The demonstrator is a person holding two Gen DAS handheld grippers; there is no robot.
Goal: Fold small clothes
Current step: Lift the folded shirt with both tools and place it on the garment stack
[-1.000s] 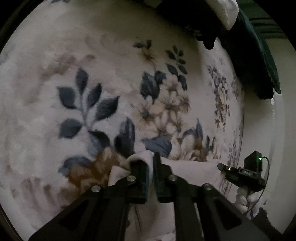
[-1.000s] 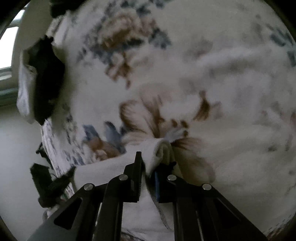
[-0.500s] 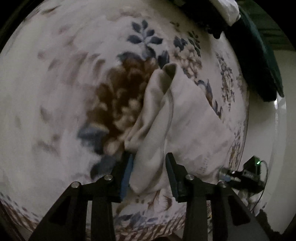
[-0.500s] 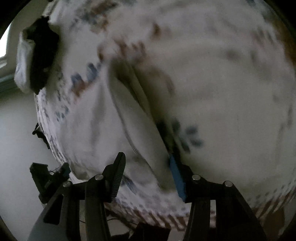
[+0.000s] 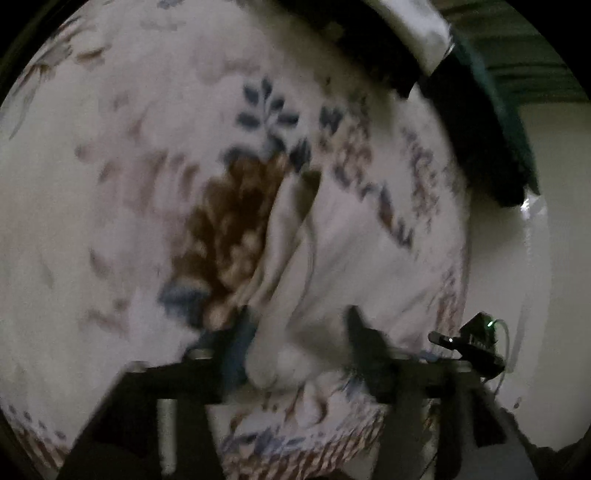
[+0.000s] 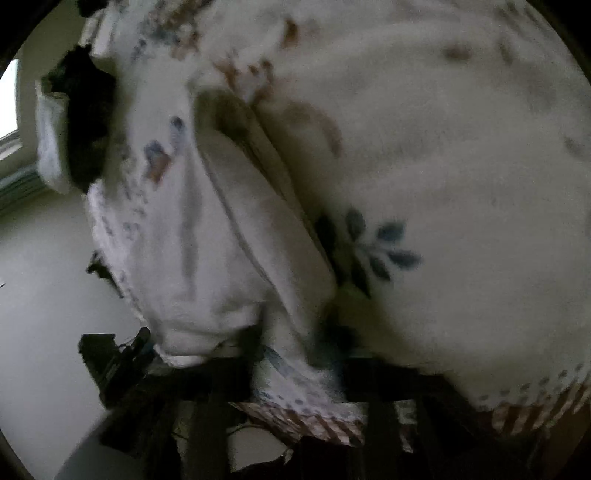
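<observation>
Off-white small garment (image 5: pixel 332 266), cotton-like, lying folded lengthwise on floral fleece blanket (image 5: pixel 110 229); long fold ridge running away from cams, near end close to blanket's patterned edge. Same garment in rt view (image 6: pixel 258 236), folded edge facing blue leaf print (image 6: pixel 373 247).

Lt gripper (image 5: pixel 295 339): jaws spread wide, near end of garment lying between them, no clamping visible; fingers blurred. Blue pad on lt finger (image 5: pixel 240 343) just beside garment's rounded end.

Rt gripper (image 6: pixel 295 354): jaws apart, garment end and blanket edge between them; contact w/ cloth not determinable, heavy blur. Nothing gripped.

Blanket: cream pile, brown flower print (image 5: pixel 229 236) touching garment's lt side, blue leaf sprigs (image 5: pixel 266 107) farther off. Striped brown/white border (image 6: pixel 306 417) at near edge, hanging over.

Dark clothes pile (image 5: pixel 480 147) at far rt of blanket in lt view, w/ white item (image 5: pixel 417 33) on top; seen also in rt view as black cloth (image 6: pixel 88 122) beside white piece (image 6: pixel 51 147), upper lt.

Rt unit visible from lt cam, black body w/ green LED (image 5: pixel 476 339), off blanket edge. Lt unit visible from rt cam as dark shape (image 6: pixel 110 358), lower lt.

Pale floor (image 6: pixel 44 288) beyond blanket edge. Both frames dim, motion-blurred.
</observation>
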